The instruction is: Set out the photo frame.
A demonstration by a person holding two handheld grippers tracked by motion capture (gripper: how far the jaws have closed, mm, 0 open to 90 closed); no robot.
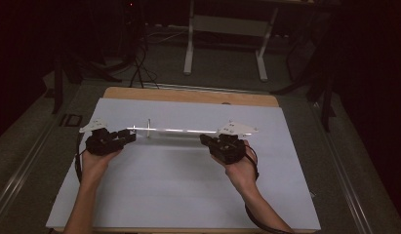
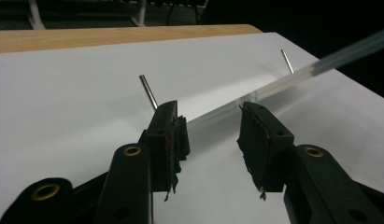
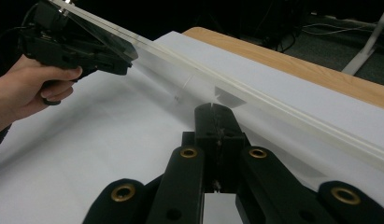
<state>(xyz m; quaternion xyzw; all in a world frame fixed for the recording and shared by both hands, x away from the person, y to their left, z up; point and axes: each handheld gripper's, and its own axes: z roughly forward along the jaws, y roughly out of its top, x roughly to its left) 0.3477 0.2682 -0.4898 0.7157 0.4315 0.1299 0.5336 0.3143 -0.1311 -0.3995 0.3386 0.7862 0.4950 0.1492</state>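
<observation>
White sheet over a wooden table: nearest, the right gripper is clenched on a long clear acrylic strip, keeping it raised and level; farther off, the left gripper stands released, its jaws apart around the strip's end — near a thin metal pin.

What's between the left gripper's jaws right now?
The near end of the clear strip runs into the gap of the left gripper, with neither pad pressing on it, as the left gripper view shows. White sheet lies below.
</observation>
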